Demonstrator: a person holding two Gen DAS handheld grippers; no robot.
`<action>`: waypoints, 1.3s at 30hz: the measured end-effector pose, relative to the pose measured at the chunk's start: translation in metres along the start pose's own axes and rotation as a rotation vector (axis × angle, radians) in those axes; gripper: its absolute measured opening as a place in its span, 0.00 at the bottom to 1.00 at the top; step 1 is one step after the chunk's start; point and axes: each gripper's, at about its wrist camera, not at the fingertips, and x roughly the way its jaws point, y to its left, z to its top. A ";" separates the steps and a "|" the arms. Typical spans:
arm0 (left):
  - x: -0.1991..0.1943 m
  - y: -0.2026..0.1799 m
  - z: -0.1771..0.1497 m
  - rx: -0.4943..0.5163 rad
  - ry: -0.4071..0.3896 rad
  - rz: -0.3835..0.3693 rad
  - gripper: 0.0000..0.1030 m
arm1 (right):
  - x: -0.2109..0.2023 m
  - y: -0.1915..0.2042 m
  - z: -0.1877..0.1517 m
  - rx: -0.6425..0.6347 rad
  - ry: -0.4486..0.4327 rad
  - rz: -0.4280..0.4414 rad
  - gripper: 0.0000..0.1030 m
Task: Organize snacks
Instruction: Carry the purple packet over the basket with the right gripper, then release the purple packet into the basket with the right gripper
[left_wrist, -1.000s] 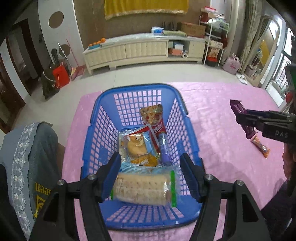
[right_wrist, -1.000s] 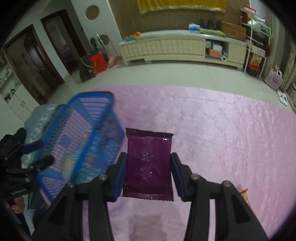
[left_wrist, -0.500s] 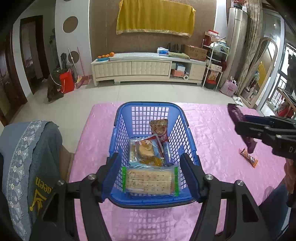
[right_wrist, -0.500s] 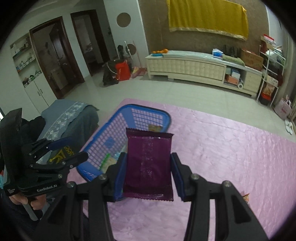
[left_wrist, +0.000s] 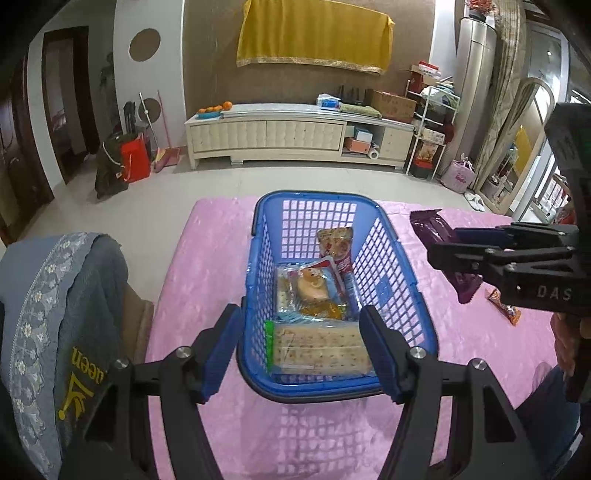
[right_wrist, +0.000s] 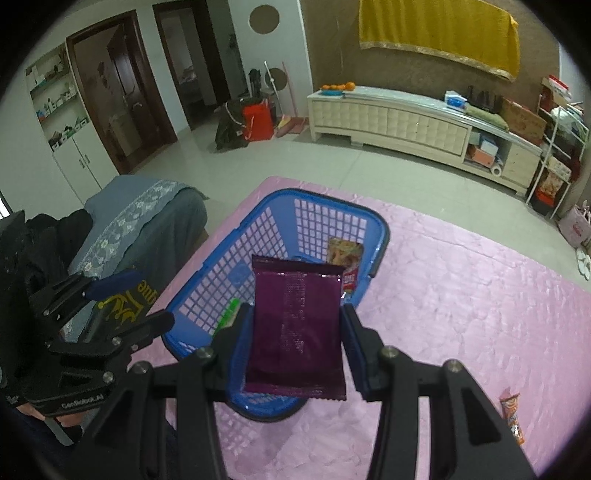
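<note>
The right gripper (right_wrist: 295, 343) pinches a flat purple foil snack packet (right_wrist: 295, 328) at frame centre, long axis running up the frame, over the blue plastic lattice basket (right_wrist: 258, 258). The left gripper (left_wrist: 301, 349) hangs spread and empty at the basket's near end.

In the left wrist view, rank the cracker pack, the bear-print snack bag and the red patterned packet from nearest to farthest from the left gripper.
1. Cracker pack: near end of the blue basket, between the left gripper's fingers in the picture.
2. Bear-print snack bag: mid-basket, behind the crackers.
3. Red patterned packet: leaning at the far end.
</note>
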 end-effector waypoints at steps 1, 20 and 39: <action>0.002 0.002 0.000 -0.007 0.008 -0.002 0.62 | 0.005 0.002 0.002 -0.009 0.008 -0.005 0.50; 0.010 0.020 -0.005 -0.055 0.029 0.011 0.62 | 0.075 0.024 0.012 -0.157 0.134 -0.098 0.50; -0.011 -0.008 -0.012 -0.025 -0.005 0.053 0.62 | 0.027 -0.008 0.003 -0.084 0.056 -0.101 0.83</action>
